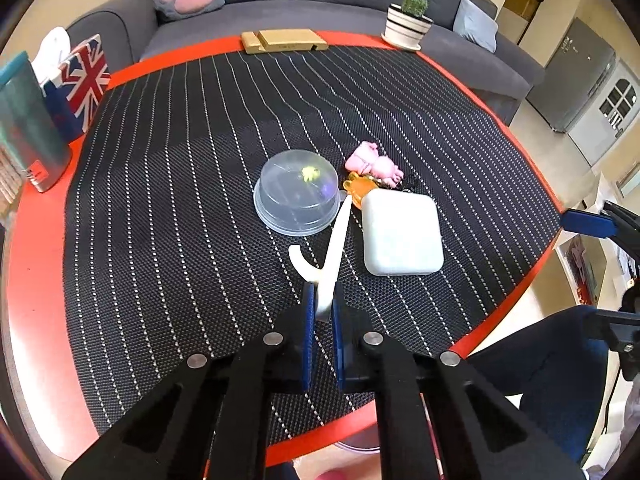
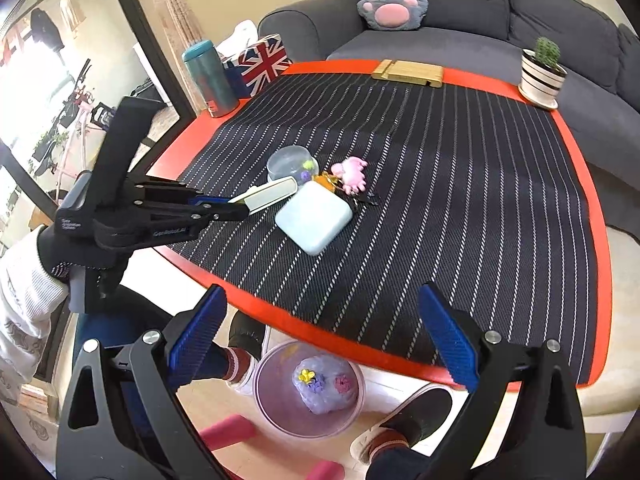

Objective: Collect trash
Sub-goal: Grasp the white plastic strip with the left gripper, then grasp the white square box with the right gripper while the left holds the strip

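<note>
My left gripper (image 1: pixel 323 300) is shut on the near end of a long white strip (image 1: pixel 334 248) that curls at one side, low over the striped black mat (image 1: pixel 180 200). In the right wrist view the same gripper (image 2: pixel 240 206) holds the strip (image 2: pixel 268 196) beside a clear dome lid (image 2: pixel 290 164). The lid (image 1: pixel 296 192) sits upside down just beyond the strip. My right gripper (image 2: pixel 322 320) stands open and empty at the table's near edge, above a clear bin (image 2: pixel 260 376) on the floor that holds a crumpled wrapper (image 2: pixel 324 386).
A pale square case (image 1: pixel 402 234), a pink pig toy (image 1: pixel 374 164) and an orange toy (image 1: pixel 358 188) lie right of the lid. A flag tissue box (image 1: pixel 80 84), teal tumbler (image 1: pixel 28 128), wooden stand (image 1: pixel 284 40) and potted cactus (image 1: pixel 408 20) line the far rim. Shoes (image 2: pixel 400 420) flank the bin.
</note>
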Demonstrator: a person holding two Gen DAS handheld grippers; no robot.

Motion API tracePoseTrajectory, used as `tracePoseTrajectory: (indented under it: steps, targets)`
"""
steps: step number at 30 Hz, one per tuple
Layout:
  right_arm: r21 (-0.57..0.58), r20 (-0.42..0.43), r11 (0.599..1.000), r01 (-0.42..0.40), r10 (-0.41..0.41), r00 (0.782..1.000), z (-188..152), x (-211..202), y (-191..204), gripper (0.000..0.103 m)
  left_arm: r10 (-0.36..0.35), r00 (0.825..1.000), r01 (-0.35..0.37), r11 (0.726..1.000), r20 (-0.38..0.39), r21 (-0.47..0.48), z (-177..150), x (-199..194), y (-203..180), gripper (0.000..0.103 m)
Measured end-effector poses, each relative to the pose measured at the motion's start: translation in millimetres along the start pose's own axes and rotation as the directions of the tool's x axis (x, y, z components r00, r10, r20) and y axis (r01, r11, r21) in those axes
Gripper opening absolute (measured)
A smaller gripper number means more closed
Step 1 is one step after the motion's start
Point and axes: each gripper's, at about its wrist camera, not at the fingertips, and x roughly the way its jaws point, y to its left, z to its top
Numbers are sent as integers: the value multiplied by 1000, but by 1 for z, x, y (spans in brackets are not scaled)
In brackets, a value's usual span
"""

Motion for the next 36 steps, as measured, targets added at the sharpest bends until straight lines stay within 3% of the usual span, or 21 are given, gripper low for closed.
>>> tracePoseTrajectory:
  steps: [14, 32, 36]
  targets:
    - [-47, -98, 999, 5, -10, 995, 39, 54, 18, 94, -5, 998, 7, 1000, 70, -30, -2, -27, 12, 8]
    - [-75, -262, 997, 35, -54, 964, 67, 124, 29, 94, -6, 995, 12, 998, 104, -60, -14, -43, 26, 8]
    - [-93, -269, 994, 62, -85, 960, 68, 131, 30, 86, -8, 994, 15, 998, 107, -65, -16, -44, 28, 8]
